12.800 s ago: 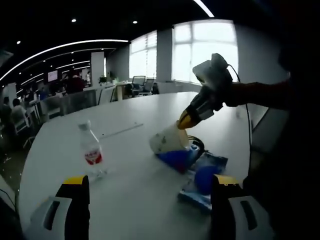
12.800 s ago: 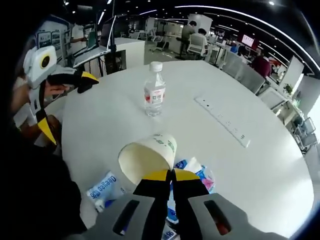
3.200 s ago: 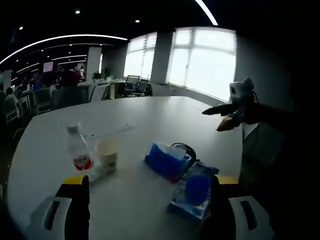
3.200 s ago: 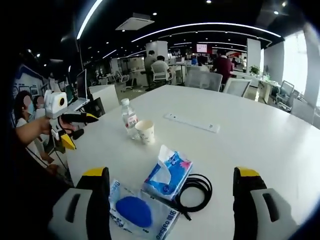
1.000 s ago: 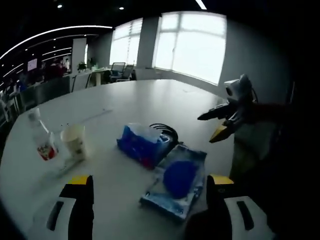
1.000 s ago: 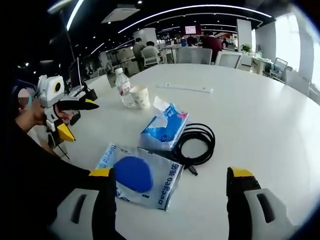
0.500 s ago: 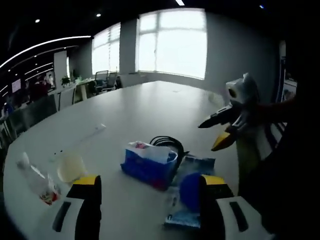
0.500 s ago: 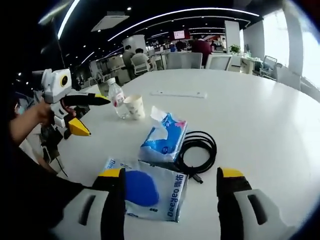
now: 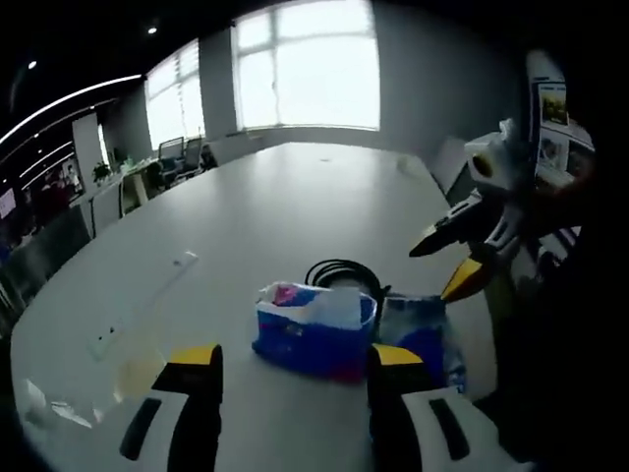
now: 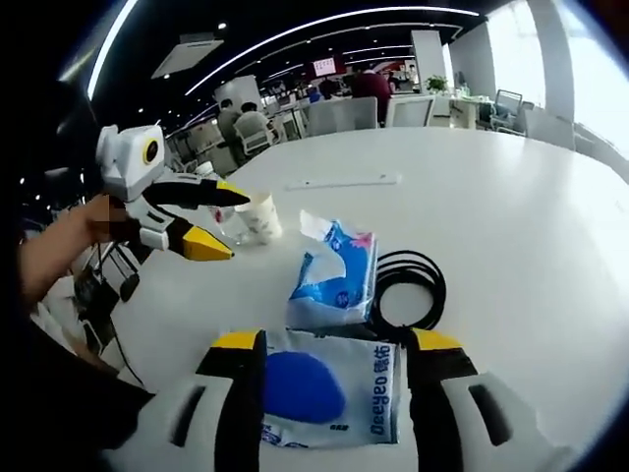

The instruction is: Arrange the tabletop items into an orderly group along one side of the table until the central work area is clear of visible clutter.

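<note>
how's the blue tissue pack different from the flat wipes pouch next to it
The tissue pack is a bulky block with white tissue sticking out of its top; the wipes pouch lies flat, sealed, with a round blue patch. The tissue pack sits beside the black cable coil; the pouch lies between the right hand-held gripper jaws. Both are blue soft packaging.

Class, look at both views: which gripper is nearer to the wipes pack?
Right. The right gripper has its open jaws on either side of the wipes pack. The left gripper, also open, faces the tissue box, with the pack beyond its right jaw.
</note>
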`<action>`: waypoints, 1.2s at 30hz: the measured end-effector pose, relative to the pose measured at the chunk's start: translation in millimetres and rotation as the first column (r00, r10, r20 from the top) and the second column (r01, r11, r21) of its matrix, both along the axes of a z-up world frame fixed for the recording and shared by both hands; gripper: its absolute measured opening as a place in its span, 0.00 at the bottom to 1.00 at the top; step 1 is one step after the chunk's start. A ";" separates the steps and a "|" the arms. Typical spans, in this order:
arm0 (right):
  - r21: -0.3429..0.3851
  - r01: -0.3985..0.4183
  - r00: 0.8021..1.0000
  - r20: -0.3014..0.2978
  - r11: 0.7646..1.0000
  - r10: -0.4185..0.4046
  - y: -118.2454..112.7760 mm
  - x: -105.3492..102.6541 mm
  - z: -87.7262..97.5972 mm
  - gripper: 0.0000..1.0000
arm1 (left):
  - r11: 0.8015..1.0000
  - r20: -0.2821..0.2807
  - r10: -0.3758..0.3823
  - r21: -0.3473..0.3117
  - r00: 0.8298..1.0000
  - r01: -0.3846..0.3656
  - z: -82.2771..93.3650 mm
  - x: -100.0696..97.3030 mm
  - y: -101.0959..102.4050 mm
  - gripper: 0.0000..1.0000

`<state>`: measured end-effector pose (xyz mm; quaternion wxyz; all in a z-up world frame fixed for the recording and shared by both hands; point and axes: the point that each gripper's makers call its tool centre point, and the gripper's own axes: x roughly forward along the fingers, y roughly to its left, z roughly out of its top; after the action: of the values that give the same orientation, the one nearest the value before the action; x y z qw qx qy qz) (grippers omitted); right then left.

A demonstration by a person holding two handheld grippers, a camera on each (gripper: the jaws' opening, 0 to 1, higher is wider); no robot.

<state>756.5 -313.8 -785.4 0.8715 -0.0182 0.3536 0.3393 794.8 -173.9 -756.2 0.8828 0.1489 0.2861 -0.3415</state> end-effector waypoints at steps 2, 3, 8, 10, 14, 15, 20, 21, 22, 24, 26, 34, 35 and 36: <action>0.012 0.019 1.000 -0.001 1.000 -0.019 3.0 0.4 0.5 0.54 | 1.000 -0.004 -0.024 0.015 1.000 0.024 -4.8 5.3 -1.3 0.56; 0.017 0.027 1.000 -0.001 0.999 -0.027 4.5 0.7 0.7 0.54 | 0.999 -0.010 -0.031 0.016 0.999 0.031 -6.9 7.6 -1.7 0.55; 0.014 0.044 0.999 -0.004 0.999 -0.044 13.2 1.1 -2.8 0.51 | 0.998 -0.014 -0.057 0.038 0.998 0.058 -15.5 23.6 -6.3 0.54; 0.019 0.047 0.999 -0.005 0.999 -0.047 16.7 0.8 -2.9 0.50 | 0.996 -0.009 -0.072 0.046 0.997 0.072 -18.3 29.8 -9.9 0.56; 0.021 0.053 0.998 -0.018 0.998 -0.052 24.2 -0.6 -6.5 0.49 | 0.993 -0.031 -0.082 0.078 0.996 0.084 -32.5 43.4 -9.5 0.58; 0.024 0.078 0.997 0.014 0.997 -0.078 25.0 3.5 -4.6 0.55 | 0.992 -0.057 -0.078 0.094 0.995 0.083 -39.0 45.3 -7.0 0.59; 0.003 0.091 0.995 0.027 0.996 -0.091 33.7 4.0 -9.4 0.56 | 0.993 -0.062 -0.074 0.086 0.995 0.079 -42.4 53.4 -9.0 0.57; -0.003 0.093 0.995 0.026 0.996 -0.093 34.7 4.7 -11.4 0.55 | 0.993 -0.067 -0.076 0.083 0.995 0.081 -43.2 53.6 -10.5 0.57; -0.007 0.091 0.996 0.014 0.996 -0.091 37.0 4.9 -15.0 0.54 | 0.993 -0.072 -0.074 0.086 0.995 0.081 -45.3 54.8 -11.9 0.57; -0.011 0.088 0.996 -0.013 0.996 -0.088 39.9 4.8 -21.3 0.50 | 0.991 -0.081 -0.086 0.091 0.993 0.093 -47.6 54.7 -16.1 0.56; -0.010 0.083 0.996 -0.027 0.997 -0.083 42.6 4.9 -25.1 0.49 | 0.990 -0.088 -0.099 0.096 0.991 0.107 -50.1 55.1 -20.5 0.55; -0.029 0.078 0.994 -0.078 0.997 -0.080 48.0 4.3 -40.5 0.44 | 0.986 -0.118 -0.125 0.094 0.985 0.137 -58.2 63.9 -28.8 0.58; -0.044 0.073 0.994 -0.078 0.996 -0.076 48.4 4.9 -43.3 0.44 | 0.986 -0.121 -0.127 0.098 0.985 0.139 -59.3 66.6 -28.8 0.58; -0.050 0.070 0.994 -0.081 0.996 -0.073 48.8 5.2 -44.9 0.44 | 0.986 -0.130 -0.130 0.092 0.983 0.142 -59.9 67.5 -29.5 0.59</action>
<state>761.7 -264.9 -830.3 0.8671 -0.0120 0.3977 0.2999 862.4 -203.4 -816.0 0.8294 0.1911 0.3463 -0.3946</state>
